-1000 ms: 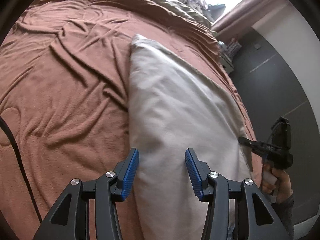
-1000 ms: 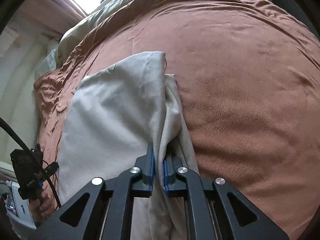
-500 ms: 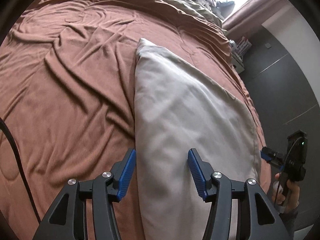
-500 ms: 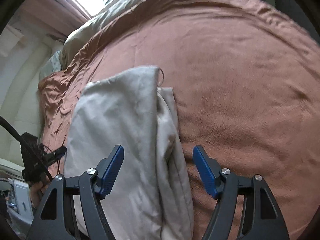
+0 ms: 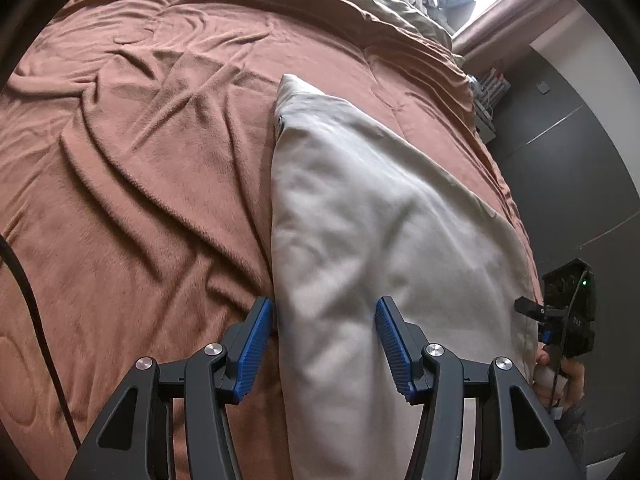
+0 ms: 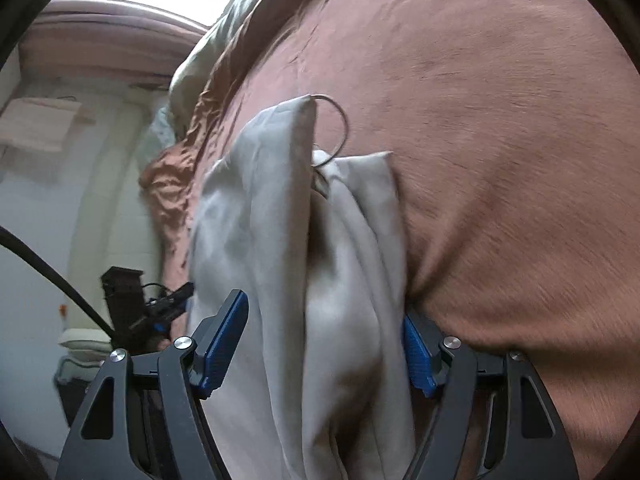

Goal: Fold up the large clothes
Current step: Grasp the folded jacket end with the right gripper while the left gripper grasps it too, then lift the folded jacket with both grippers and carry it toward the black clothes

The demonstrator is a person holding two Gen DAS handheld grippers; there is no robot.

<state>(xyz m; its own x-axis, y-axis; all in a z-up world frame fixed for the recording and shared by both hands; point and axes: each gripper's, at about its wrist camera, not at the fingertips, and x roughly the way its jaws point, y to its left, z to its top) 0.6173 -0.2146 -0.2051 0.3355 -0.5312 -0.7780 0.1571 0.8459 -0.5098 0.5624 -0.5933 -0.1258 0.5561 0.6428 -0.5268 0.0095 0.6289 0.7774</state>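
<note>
**Because Soft and Limp, Best Gripped at the Layered Edge**

Found lying lengthwise on the brown blanket (image 5: 140,160) of the bed: a pale beige garment (image 5: 380,220), folded into a long panel, near end toward both cameras, far end narrowing to a corner. Seen in the right wrist view as bunched into loose ridges along its right side, with a thin cord loop (image 6: 340,128) sticking out at the far end.

Left tongs (image 5: 324,308) spread wide, gripping nothing, poised over the near end with one blue pad right at the left folded edge. Right tongs (image 6: 322,312) equally wide apart, straddling the bunched right side, holding nothing. Right pad partly hidden behind cloth, so cannot tell whether touching there.

Judged light, thin and thoroughly limp. Likely to sag between grip points, drape over whatever lifts it, and slide layer over layer if pinched through the top sheet only. Probably some drag against the fuzzy blanket. Nothing fragile to fear, beyond snagging the cord.

Best taken at the near corners, one per tongs, biting all layers together at the edge rather than mid-panel. Worth gathering the loose ridges on the right before closing, or else risking a crooked fold. Advisable to hold both grips level and taut while carrying the near end toward the far one.
</note>
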